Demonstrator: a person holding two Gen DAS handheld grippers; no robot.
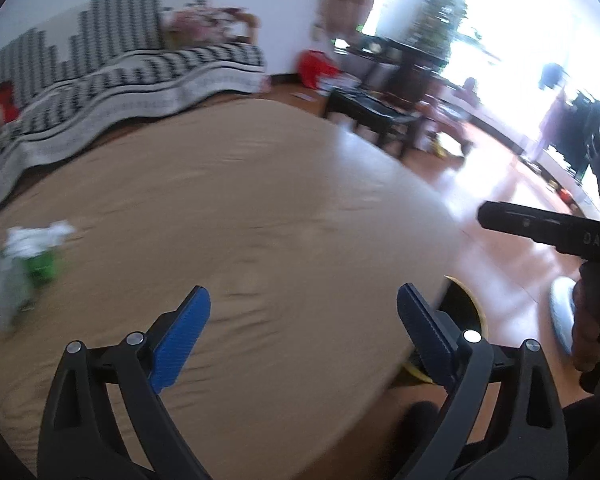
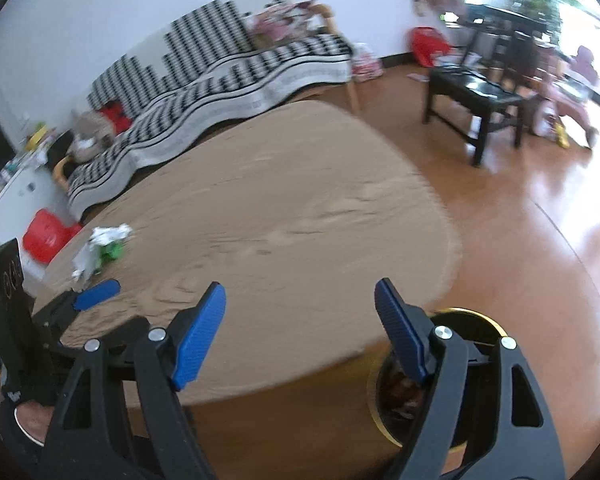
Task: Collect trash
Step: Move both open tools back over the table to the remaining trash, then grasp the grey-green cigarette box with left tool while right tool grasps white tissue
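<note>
A small heap of trash (image 1: 32,252), crumpled white paper and a green wrapper, lies at the left side of the round tan table (image 1: 260,200). It also shows in the right wrist view as the same heap of trash (image 2: 104,244) on the table (image 2: 300,200). My left gripper (image 1: 303,292) hangs open over the table's near edge with nothing between its blue pads. My right gripper (image 2: 300,288) is open and empty too, above the table edge. A dark bin with a gold rim (image 2: 476,316) stands on the floor just under the right finger, with scraps inside. One blue left fingertip (image 2: 98,294) shows at the left.
A sofa under a black-and-white cover (image 2: 220,92) runs behind the table. A black low table (image 2: 472,92) stands at the back right on the shiny wooden floor (image 2: 540,240). A red plastic stool (image 2: 44,236) sits at the left. The bin rim (image 1: 466,300) peeks past the table edge.
</note>
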